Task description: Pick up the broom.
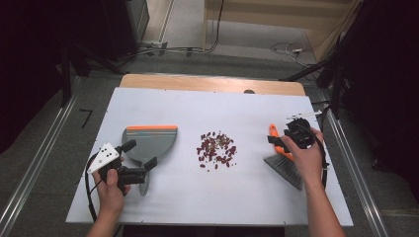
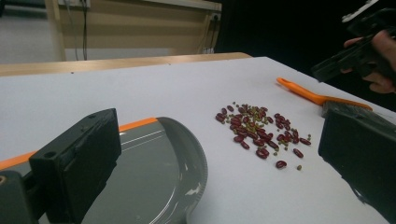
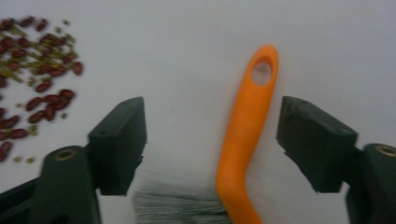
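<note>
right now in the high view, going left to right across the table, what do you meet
left tool → grey dustpan with orange edge → pile of red and green beans → right tool over the orange-handled brush

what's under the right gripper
Under the right gripper the brush's orange handle lies on the white table between the open fingers, untouched. Grey bristles show below. In the high view the hand covers part of the brush.
</note>
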The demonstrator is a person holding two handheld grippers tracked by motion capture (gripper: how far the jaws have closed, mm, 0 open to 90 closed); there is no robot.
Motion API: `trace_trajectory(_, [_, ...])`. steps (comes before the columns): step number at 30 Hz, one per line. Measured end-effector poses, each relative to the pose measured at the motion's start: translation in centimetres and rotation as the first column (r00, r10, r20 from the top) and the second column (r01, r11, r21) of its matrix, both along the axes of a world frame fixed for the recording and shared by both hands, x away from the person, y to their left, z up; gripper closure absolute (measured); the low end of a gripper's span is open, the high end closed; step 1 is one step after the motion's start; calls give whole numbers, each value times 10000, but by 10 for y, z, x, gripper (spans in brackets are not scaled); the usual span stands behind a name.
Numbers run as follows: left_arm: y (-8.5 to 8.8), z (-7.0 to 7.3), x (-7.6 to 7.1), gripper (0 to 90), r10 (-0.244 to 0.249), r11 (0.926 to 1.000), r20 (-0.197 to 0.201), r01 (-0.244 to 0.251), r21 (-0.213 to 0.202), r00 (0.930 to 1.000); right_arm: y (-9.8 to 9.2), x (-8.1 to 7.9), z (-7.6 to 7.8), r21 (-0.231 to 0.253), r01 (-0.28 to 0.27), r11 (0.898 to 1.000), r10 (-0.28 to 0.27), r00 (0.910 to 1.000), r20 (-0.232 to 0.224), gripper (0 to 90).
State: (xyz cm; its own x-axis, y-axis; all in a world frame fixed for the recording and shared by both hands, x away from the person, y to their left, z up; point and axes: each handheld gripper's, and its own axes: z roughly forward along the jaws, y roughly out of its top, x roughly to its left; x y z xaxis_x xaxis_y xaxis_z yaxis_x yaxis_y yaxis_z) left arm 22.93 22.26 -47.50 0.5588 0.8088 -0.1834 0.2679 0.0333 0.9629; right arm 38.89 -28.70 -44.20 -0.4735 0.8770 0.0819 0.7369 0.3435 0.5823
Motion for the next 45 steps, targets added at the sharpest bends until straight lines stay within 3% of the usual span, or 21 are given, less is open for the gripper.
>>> trace_trajectory(1, [0,0,0,0,-27,10000,-1,27,27,10000,2,3,-4,-200,211,9996,-215,9996,-183,321])
trace_trajectory(3, [0,-1,0,0,-36,10000,-15,36,27,10000,3,4,-8,-410,398,9984,-406,9990,-208,373])
trace_trajectory(4, [0,-1,1,0,-20,10000,-41,20,33,10000,3,6,-15,-557,549,9969,-575,9973,-463,412])
trace_trajectory(7, [0,-1,1,0,-22,10000,-49,22,23,10000,3,7,-22,-1390,904,9862,-1014,9920,-747,484])
trace_trajectory(11, [0,-1,1,0,-40,10000,-39,40,24,10000,-3,7,-26,-1121,871,9899,-1000,9882,-1159,547])
trace_trajectory(13, [-1,-1,1,0,-68,10000,-48,68,26,10000,-3,4,-29,-1483,690,9865,-885,9876,-1294,599])
trace_trajectory(15, [-1,-1,1,0,-85,10000,-62,85,7,9999,0,1,-33,-1500,863,9849,-1097,9817,-1555,639])
trace_trajectory(17, [-1,-1,1,0,-86,10000,-71,86,4,9999,3,-1,-34,-1726,1137,9784,-1372,9818,-1310,652])
trace_trajectory(22, [-4,-2,2,0,-139,9999,-120,140,74,9998,9,-1,-34,-2038,1310,9702,-1605,9777,-1356,657])
trace_trajectory(25, [-7,-2,3,0,-202,9997,-153,204,127,9997,7,0,-34,-1859,1278,9742,-1560,9769,-1458,683])
trace_trajectory(27, [-9,-2,3,0,-222,9996,-143,224,178,9997,2,-1,-35,-1489,1342,9797,-1559,9770,-1456,686])
trace_trajectory(31, [-9,0,2,0,-227,9995,-70,229,204,9997,-5,-6,-37,-887,1300,9875,-1395,9840,-1109,687])
trace_trajectory(33, [-9,1,2,0,-197,9997,-62,198,165,9998,-10,-12,-35,-339,1324,9906,-1345,9884,-705,688])
trace_trajectory(35, [-9,3,2,0,-211,9996,6,211,164,9998,-13,-16,-32,132,1383,9903,-1378,9899,-332,689])
trace_trajectory(36, [-9,3,2,0,-211,9996,6,211,164,9998,-13,-16,-32,132,1383,9903,-1378,9899,-332,689])
trace_trajectory(38, [-10,4,1,0,-255,9995,57,254,199,9997,-20,-24,-26,833,1422,9863,-1449,9891,272,692])
trace_trajectory(40, [-11,6,0,0,-280,9993,121,277,266,9995,-22,-27,-24,991,1496,9838,-1544,9871,424,692])
trace_trajectory(41, [-11,7,-1,0,-289,9992,158,285,264,9995,-23,-30,-22,1144,1542,9814,-1616,9851,591,692])
trace_trajectory(42, [-12,8,-1,0,-275,9992,180,270,307,9995,-28,-36,-19,1724,1443,9744,-1630,9816,998,693])
trace_trajectory(45, [-13,10,-2,0,-319,9990,272,310,326,9991,-30,-44,-15,2149,1295,9680,-1670,9718,1666,694])
